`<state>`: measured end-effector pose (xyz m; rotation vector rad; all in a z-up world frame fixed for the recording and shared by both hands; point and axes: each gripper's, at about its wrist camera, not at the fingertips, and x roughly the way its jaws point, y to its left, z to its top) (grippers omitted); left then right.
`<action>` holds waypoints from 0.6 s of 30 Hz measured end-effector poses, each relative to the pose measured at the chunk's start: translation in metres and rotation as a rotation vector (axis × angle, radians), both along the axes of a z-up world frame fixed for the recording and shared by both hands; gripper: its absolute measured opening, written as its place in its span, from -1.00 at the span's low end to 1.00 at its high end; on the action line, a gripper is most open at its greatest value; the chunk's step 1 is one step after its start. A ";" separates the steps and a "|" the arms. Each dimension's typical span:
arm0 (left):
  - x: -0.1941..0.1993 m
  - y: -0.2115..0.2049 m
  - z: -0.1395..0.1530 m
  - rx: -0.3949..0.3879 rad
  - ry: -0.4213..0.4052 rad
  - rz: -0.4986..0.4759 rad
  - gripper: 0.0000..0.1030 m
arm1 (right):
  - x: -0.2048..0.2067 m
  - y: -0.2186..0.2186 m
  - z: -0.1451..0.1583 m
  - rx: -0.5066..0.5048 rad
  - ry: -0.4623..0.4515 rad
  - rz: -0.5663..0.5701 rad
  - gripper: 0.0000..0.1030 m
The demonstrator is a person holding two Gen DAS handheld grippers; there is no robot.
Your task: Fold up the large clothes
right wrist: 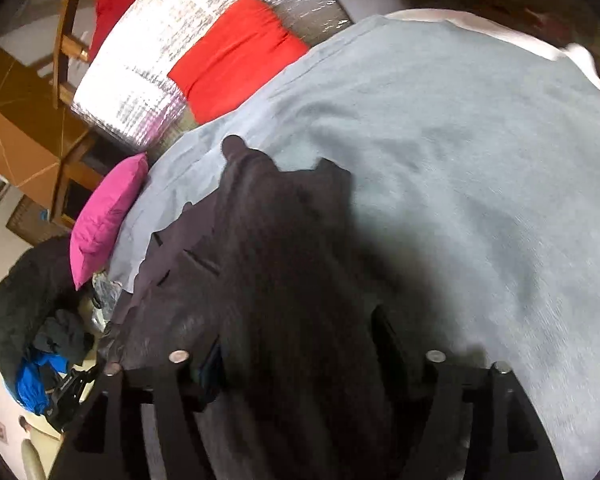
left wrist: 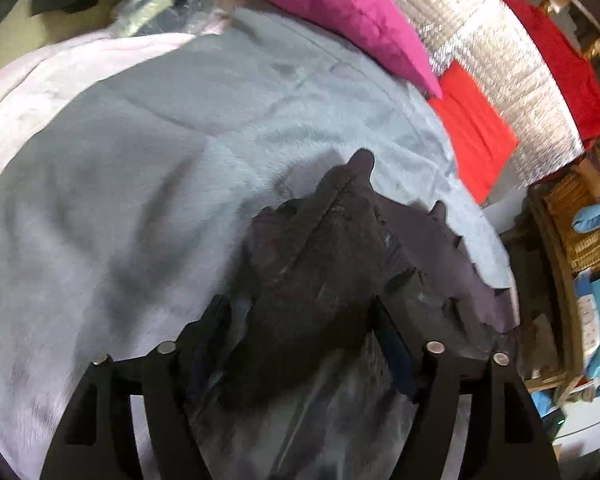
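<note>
A dark grey garment [left wrist: 320, 264] hangs bunched between the fingers of my left gripper [left wrist: 304, 312], which is shut on it above the light blue-grey bed cover [left wrist: 140, 160]. In the right wrist view the same dark garment [right wrist: 284, 264] drapes through my right gripper [right wrist: 300, 336], which is shut on it. Its far edge with belt loops trails toward the left over the bed cover [right wrist: 460, 160]. The fingertips are hidden under the cloth in both views.
A magenta pillow [left wrist: 340, 12] and a red cushion [left wrist: 472, 128] lie by a silver foil mat [left wrist: 480, 40] at the bed's edge. A wicker shelf [left wrist: 572, 232] stands at the right. A pile of dark and blue clothes [right wrist: 40, 340] lies beside the bed.
</note>
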<state>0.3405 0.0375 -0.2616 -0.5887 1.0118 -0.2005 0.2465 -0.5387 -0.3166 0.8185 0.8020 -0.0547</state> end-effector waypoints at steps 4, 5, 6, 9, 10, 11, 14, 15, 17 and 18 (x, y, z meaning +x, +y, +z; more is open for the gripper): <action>-0.014 0.005 -0.004 -0.001 -0.014 0.043 0.47 | -0.023 0.006 -0.007 0.011 -0.020 -0.015 0.23; -0.010 0.000 -0.008 0.043 -0.005 0.031 0.47 | -0.030 0.010 -0.009 -0.003 -0.017 -0.026 0.12; -0.007 -0.004 -0.011 0.106 0.005 0.020 0.52 | -0.034 0.013 -0.009 -0.003 -0.013 -0.040 0.04; 0.007 -0.011 -0.027 0.161 0.046 0.002 0.55 | -0.032 0.018 -0.006 -0.027 0.005 -0.078 -0.01; 0.008 -0.010 -0.028 0.163 0.044 0.004 0.55 | -0.030 0.018 -0.006 -0.033 0.019 -0.083 -0.01; 0.008 -0.011 -0.026 0.165 0.042 0.008 0.55 | -0.026 0.017 -0.006 -0.028 0.044 -0.082 0.01; -0.002 -0.007 -0.017 0.144 0.021 0.022 0.51 | -0.026 0.016 0.009 -0.026 0.079 -0.088 0.06; -0.009 -0.004 -0.009 0.128 -0.007 0.026 0.51 | -0.032 0.015 0.017 -0.025 0.061 -0.101 0.07; -0.023 0.001 0.007 0.125 -0.081 0.046 0.51 | -0.047 0.015 0.033 -0.043 0.015 -0.140 0.14; -0.032 0.001 0.017 0.133 -0.131 0.049 0.51 | -0.056 0.017 0.041 -0.069 -0.008 -0.160 0.14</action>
